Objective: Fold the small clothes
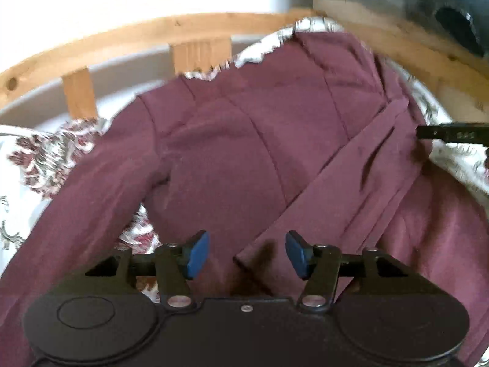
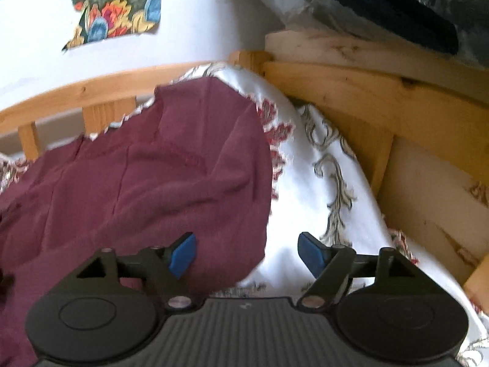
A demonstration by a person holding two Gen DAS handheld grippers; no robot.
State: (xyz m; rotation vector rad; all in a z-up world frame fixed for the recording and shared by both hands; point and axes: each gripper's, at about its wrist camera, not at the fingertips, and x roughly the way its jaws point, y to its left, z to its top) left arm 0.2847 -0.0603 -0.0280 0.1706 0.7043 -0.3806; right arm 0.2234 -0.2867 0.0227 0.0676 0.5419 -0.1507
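A maroon long-sleeved top (image 1: pixel 232 153) lies spread on a floral bedsheet (image 1: pixel 39 156). One sleeve is folded diagonally across its body, with the cuff (image 1: pixel 253 253) near my left gripper (image 1: pixel 247 255). The left gripper is open and empty, hovering just above that cuff. The other sleeve stretches toward the lower left. In the right wrist view the top (image 2: pixel 152 183) fills the left half. My right gripper (image 2: pixel 247 255) is open and empty over the garment's right edge (image 2: pixel 266 214), its right finger above the bedsheet (image 2: pixel 321 183). The right gripper's tip also shows in the left wrist view (image 1: pixel 452 134).
A wooden bed rail with slats (image 1: pixel 189 52) runs along the far side, and a wooden frame (image 2: pixel 382 104) stands at the right. A white wall with a colourful picture (image 2: pixel 116 6) is behind. Dark bundled fabric (image 2: pixel 397 6) sits at the upper right.
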